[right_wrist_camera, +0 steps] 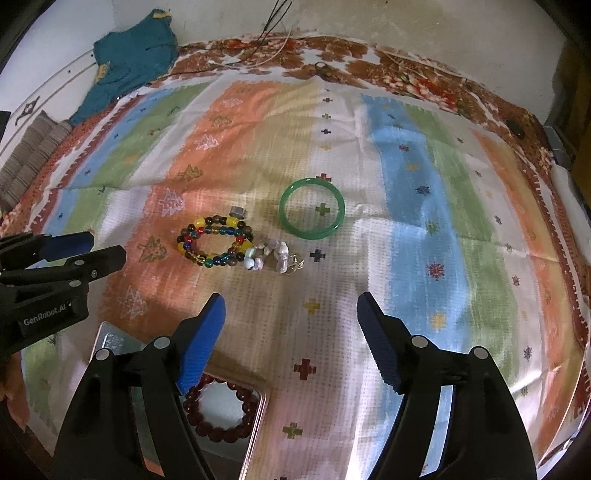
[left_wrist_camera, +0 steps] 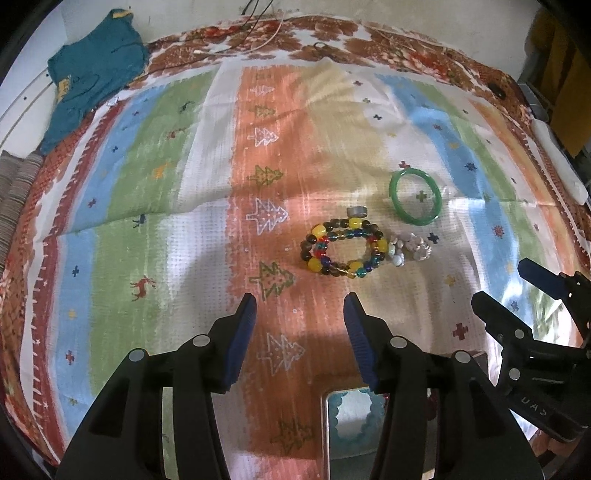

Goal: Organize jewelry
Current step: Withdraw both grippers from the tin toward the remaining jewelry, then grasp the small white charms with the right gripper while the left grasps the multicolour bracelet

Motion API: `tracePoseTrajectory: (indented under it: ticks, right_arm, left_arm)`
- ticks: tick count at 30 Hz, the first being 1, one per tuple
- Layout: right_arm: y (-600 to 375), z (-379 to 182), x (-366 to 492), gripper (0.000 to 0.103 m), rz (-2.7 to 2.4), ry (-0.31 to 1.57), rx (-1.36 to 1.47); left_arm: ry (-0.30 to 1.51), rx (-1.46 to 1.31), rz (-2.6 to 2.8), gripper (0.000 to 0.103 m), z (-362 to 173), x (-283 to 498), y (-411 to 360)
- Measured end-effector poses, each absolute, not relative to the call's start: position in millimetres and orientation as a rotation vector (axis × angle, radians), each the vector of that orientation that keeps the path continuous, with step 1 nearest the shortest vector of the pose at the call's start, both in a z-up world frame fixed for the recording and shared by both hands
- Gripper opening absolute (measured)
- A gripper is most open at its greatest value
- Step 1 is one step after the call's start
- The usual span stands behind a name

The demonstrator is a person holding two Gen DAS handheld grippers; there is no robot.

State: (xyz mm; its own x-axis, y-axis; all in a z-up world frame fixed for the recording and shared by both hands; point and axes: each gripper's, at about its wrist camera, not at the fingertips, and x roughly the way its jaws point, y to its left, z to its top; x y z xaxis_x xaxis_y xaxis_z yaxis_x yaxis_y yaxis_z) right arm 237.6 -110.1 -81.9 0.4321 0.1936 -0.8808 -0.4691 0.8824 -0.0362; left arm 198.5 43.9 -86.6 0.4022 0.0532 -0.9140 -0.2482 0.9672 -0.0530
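Note:
A ring of multicoloured beads [left_wrist_camera: 345, 247] [right_wrist_camera: 214, 242] lies on the striped cloth, touching a pale shell bracelet [left_wrist_camera: 410, 249] [right_wrist_camera: 273, 256] on its right. Just beyond are a small grey ring [left_wrist_camera: 357, 211] [right_wrist_camera: 237, 211] and a green bangle [left_wrist_camera: 415, 197] [right_wrist_camera: 312, 208]. My left gripper [left_wrist_camera: 300, 301] [right_wrist_camera: 105, 243] hangs open short of the beads, nothing between its blue pads. To its right, my right gripper [right_wrist_camera: 291, 299] [left_wrist_camera: 502, 282] is open wider, also with nothing in it. Under the grippers a metal tray [right_wrist_camera: 258, 424] [left_wrist_camera: 327, 424] holds a dark red bead bracelet [right_wrist_camera: 218, 410].
The striped cloth [left_wrist_camera: 147, 184] covers the whole surface. A teal garment [left_wrist_camera: 92, 74] [right_wrist_camera: 133, 62] lies at the far left corner, with thin cables [left_wrist_camera: 258, 33] along the far edge. A white object [left_wrist_camera: 557, 158] sits at the right edge.

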Motion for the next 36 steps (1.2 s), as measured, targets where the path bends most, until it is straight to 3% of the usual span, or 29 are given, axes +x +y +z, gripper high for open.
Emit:
tracePoseTrajectory:
  ticks: [36]
  right_arm:
    - [-81.5, -126.7, 290.2, 0.074, 0.391, 1.101, -0.399]
  left_arm:
    - [1.225, -0.172, 0.199, 0.051, -127.7, 260.0, 48.8]
